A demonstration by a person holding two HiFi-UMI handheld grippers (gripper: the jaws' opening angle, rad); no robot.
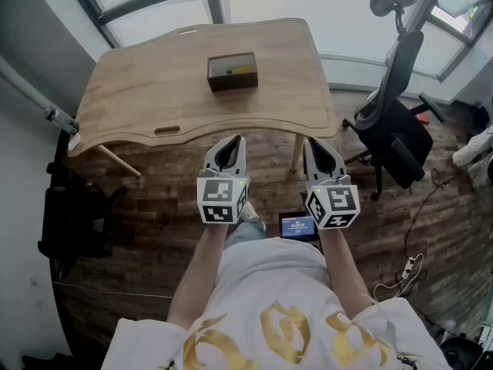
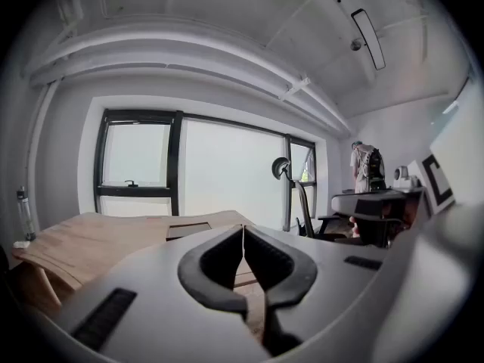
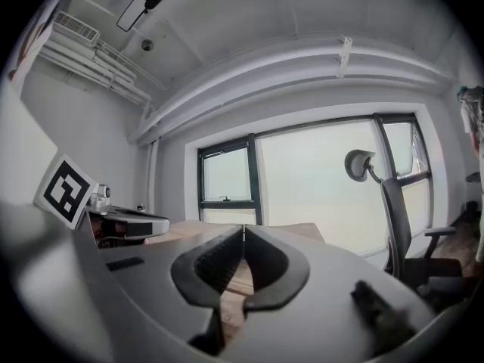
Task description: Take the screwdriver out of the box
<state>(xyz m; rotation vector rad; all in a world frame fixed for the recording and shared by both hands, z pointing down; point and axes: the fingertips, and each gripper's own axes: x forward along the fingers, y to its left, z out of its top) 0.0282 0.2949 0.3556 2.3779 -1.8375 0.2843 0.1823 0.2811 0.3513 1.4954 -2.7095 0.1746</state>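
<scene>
Holding left hand-held gripper [image 1: 233, 141] and right hand-held gripper [image 1: 311, 143] clenched, empty, short of the bench [image 1: 139, 99]; eyeing yellow screwdriver [image 1: 240, 69] inside the dark box [image 1: 233, 82]: likely light, rigid, best pinched across handle.

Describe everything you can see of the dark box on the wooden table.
The box is small, rectangular and dark brown, with an open top and low straight walls; its material cannot be told. It sits flat and upright on the wooden table, near the middle towards the far edge. Inside lies a yellow object, likely the screwdriver. Nothing else touches it.
</scene>
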